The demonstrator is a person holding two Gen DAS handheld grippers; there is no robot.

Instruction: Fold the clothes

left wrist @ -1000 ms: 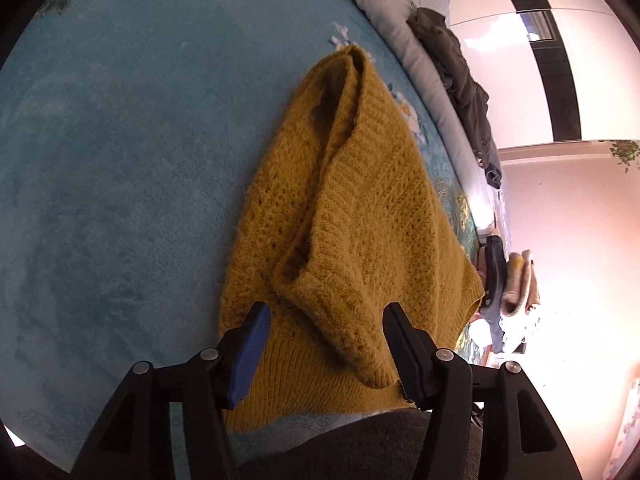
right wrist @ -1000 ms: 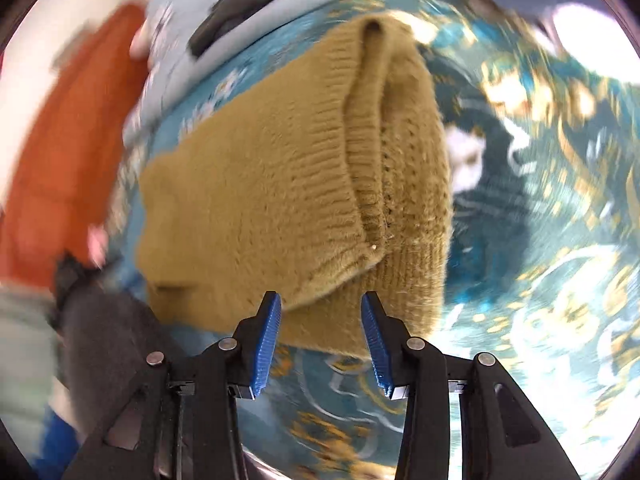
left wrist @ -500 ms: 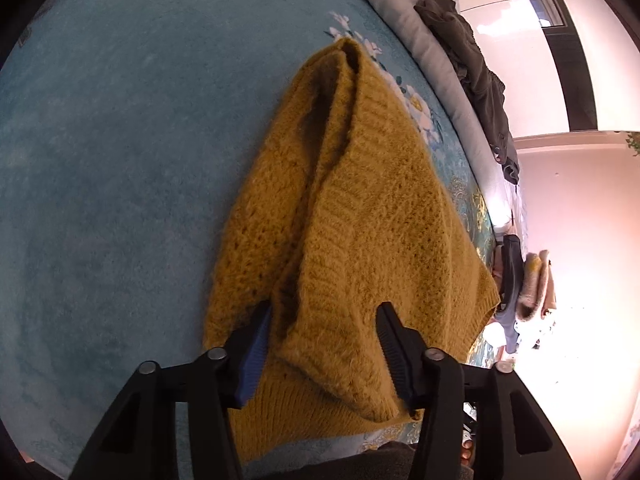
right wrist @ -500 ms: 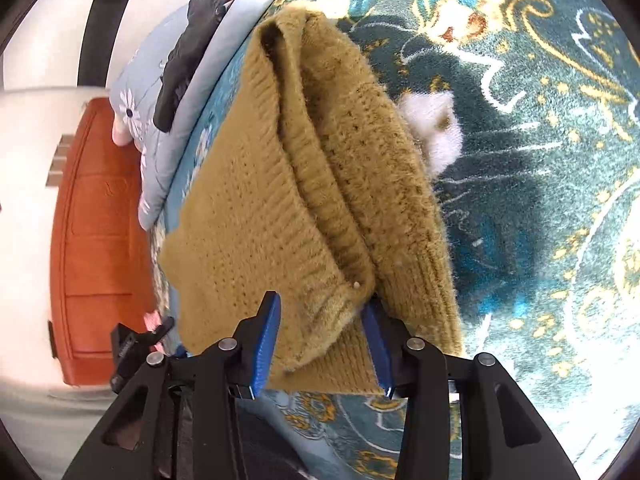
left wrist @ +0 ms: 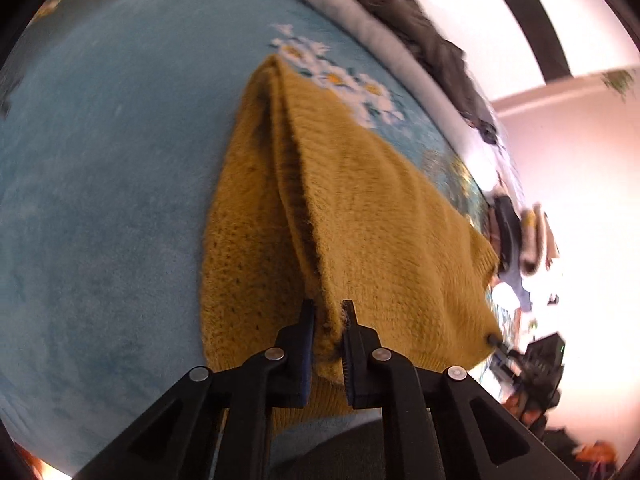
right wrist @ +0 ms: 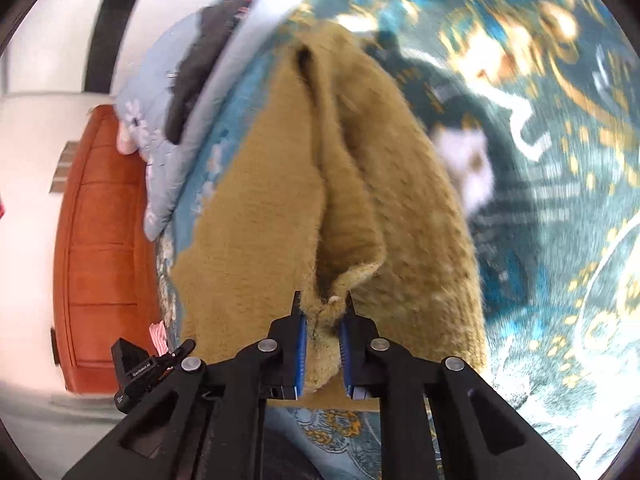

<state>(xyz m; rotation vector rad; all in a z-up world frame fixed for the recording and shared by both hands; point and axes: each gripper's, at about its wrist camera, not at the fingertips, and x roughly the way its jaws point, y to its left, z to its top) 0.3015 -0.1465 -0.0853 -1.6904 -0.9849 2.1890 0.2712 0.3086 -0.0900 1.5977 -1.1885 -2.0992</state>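
A mustard-yellow knitted sweater (left wrist: 360, 208) lies on a teal patterned blanket (left wrist: 100, 160), folded with a ridge running away from me. My left gripper (left wrist: 329, 320) is shut on the sweater's near edge, cloth bunched between its blue pads. In the right wrist view the same sweater (right wrist: 280, 220) fills the middle, and my right gripper (right wrist: 322, 312) is shut on a pinched corner of it. The cloth rises from both grips. The blanket in the right wrist view (right wrist: 560, 200) shows gold and white ornament.
A grey-white duvet (left wrist: 360, 12) with a dark garment (left wrist: 432, 56) lies along the bed's far edge. A light blue floral pillow (right wrist: 160, 128) and an orange-brown wooden cabinet (right wrist: 100, 240) stand at the left. Stacked clothes (left wrist: 532, 236) sit at the right.
Both grippers have closed on the sweater's near edge; a second ago both were open around it. The cloth is now pinched and pulled up into a ridge.
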